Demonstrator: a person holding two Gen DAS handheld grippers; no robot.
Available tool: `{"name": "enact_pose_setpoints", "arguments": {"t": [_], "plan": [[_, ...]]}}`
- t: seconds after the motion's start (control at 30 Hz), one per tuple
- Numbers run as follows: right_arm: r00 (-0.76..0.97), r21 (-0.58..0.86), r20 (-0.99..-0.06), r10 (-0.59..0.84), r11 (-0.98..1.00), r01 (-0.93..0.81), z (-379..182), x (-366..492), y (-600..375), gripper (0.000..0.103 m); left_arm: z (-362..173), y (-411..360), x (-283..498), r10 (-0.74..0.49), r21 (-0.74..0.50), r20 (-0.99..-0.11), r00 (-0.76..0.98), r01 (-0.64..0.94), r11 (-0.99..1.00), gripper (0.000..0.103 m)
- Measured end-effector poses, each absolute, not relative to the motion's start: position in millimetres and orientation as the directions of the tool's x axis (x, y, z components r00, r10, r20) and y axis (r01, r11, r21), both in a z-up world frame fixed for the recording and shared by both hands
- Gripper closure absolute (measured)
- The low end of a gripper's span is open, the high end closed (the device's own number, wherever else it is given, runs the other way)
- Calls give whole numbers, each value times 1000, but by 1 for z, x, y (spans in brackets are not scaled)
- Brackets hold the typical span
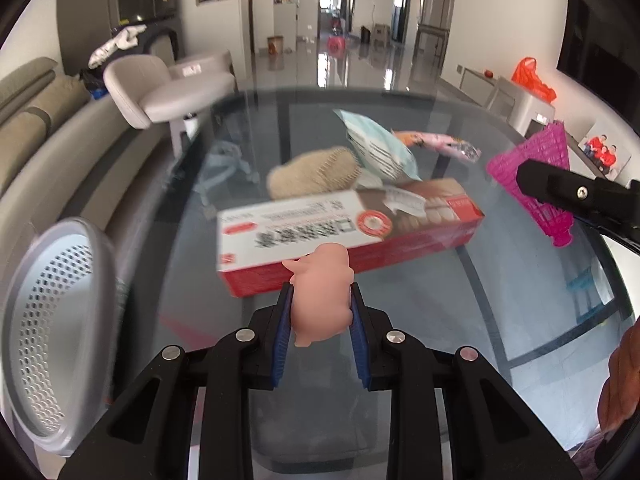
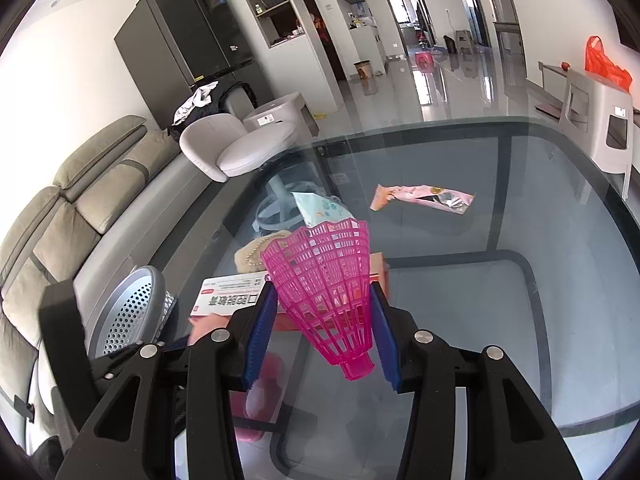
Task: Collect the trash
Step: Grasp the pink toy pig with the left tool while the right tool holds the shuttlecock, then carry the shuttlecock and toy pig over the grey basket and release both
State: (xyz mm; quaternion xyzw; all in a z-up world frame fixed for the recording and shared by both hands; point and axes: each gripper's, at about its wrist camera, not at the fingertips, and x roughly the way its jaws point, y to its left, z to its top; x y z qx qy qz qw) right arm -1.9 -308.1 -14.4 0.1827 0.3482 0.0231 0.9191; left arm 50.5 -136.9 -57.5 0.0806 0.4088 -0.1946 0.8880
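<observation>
My left gripper (image 1: 321, 294) is shut on a small pink pig figure (image 1: 322, 292), held above the glass table (image 1: 440, 320). My right gripper (image 2: 323, 308) is shut on a magenta plastic shuttlecock (image 2: 326, 284), also seen in the left wrist view (image 1: 532, 168). A red and white toothpaste box (image 1: 344, 236) lies on the table, with a teal wrapper (image 1: 380, 148), a beige knitted pouch (image 1: 312, 172) and a pink snack wrapper (image 2: 424, 197) beyond it. A silver perforated bin (image 1: 52, 328) stands at the left; it also shows in the right wrist view (image 2: 128, 312).
A grey sofa (image 2: 60, 220) runs along the left. A grey swivel chair (image 1: 160, 92) stands behind the table's far left corner. A white stool (image 2: 596, 120) with an orange bag (image 2: 604, 64) stands at the far right.
</observation>
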Motion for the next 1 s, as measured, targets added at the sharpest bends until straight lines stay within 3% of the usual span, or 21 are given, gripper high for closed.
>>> {"name": "enact_pose_setpoints", "arguments": {"t": [0.53,1.0], "plan": [[746,337,-625,228,942,-5,-7,19,-246,58,-28,-59,53,-215,-6,-707,674,298,954,76],[711,373,-600,368,914,-159,0,51,-144,58,-18,27,54,-101,1,-688,719,140,990,76]]}}
